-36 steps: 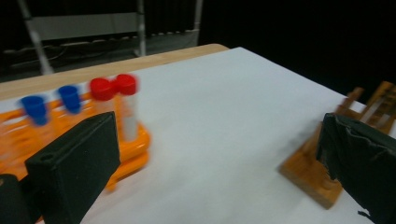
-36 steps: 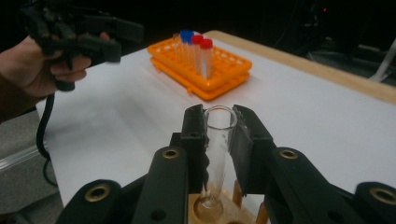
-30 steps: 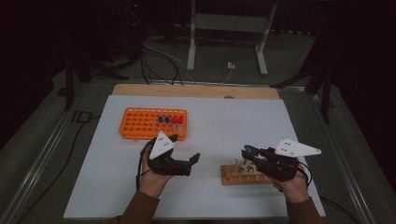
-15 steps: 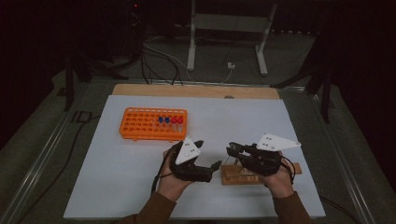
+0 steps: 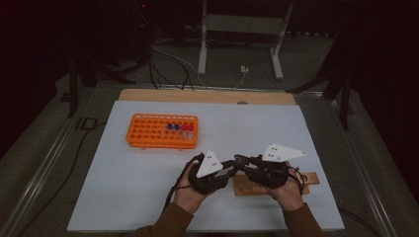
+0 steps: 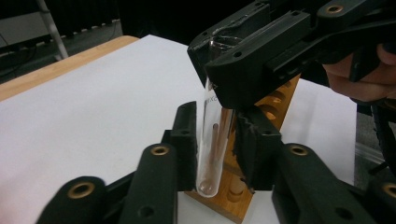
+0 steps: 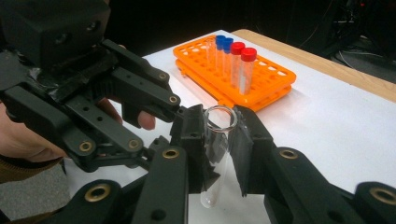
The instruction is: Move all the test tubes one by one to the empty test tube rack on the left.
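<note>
Two-claw hold on one clear test tube (image 6: 211, 158).

Right gripper (image 7: 218, 122): clamped tight on the tube just under its open rim.

Left gripper (image 6: 214, 122): jaws just been closing, tube between them, pads now against the glass lower down, around mid-body (looks like firm contact on both sides, hard to swear to it).

Tube location: held in the air between the two hands, near the front edge of the white table sheet (image 5: 148, 177), round bottom just beside the near end of the wooden rack (image 6: 275, 100). Not seated in any hole, as far as can be told.

Key relation: long axis close to upright, slight lean, mouth up, bottom down. Right grip above, left grip below, stacked along that one axis, jaw tips nearly touching each other. Both equally near, so no reach needed.

Likely a hand-over in progress: probably one claw letting go while the other keeps the tube upright. Risk if both pull at once: glass twisted between two grips.

Orange rack (image 7: 275, 79) with its red- and blue-capped tubes (image 7: 243, 65) well apart, farther back on the left gripper's side.
</note>
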A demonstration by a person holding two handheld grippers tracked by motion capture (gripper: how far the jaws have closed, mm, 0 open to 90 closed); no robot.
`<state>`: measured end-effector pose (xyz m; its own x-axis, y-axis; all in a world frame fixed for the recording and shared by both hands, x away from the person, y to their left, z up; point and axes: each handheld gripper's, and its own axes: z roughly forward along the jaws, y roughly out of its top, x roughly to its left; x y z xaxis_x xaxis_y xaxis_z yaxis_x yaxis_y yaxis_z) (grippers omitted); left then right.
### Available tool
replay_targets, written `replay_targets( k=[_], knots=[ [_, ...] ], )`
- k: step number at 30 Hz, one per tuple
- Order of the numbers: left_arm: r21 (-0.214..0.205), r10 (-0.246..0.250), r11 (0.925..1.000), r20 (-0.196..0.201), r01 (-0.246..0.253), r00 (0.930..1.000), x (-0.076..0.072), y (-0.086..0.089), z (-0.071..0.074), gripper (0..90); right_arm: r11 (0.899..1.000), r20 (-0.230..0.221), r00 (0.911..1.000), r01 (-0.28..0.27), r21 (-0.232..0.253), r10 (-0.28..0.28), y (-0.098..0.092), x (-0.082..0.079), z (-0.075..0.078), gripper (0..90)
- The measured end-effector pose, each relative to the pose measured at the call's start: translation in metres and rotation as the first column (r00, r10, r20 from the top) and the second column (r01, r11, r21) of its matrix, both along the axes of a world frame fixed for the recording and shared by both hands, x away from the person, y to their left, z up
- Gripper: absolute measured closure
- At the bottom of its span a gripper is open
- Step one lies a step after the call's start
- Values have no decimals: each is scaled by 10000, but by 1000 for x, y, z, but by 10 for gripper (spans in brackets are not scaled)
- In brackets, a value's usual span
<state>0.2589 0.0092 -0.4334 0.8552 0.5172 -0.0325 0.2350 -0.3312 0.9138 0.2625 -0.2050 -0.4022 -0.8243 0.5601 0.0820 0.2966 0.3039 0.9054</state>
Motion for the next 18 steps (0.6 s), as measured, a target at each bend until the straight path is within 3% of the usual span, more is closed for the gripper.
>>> replay_targets(
  k=[5,9,13,18],
  knots=[
    [201,-7,9998,198,3,9998,-1,-1,-1,764,10000,-51,10000,-23,-32,23,0,1,-1,761],
    [132,-28,9999,290,24,9996,-2,-1,0,768,10000,-82,10000,-48,67,48,-1,1,0,752],
    [151,151,9998,320,-156,9994,0,1,-1,768,9976,-38,9999,-103,678,106,-8,3,1,544],
    [-16,521,9986,296,-521,9982,3,11,0,768,9963,-7,9982,600,619,-601,-19,3,-1,287]
  ],
)
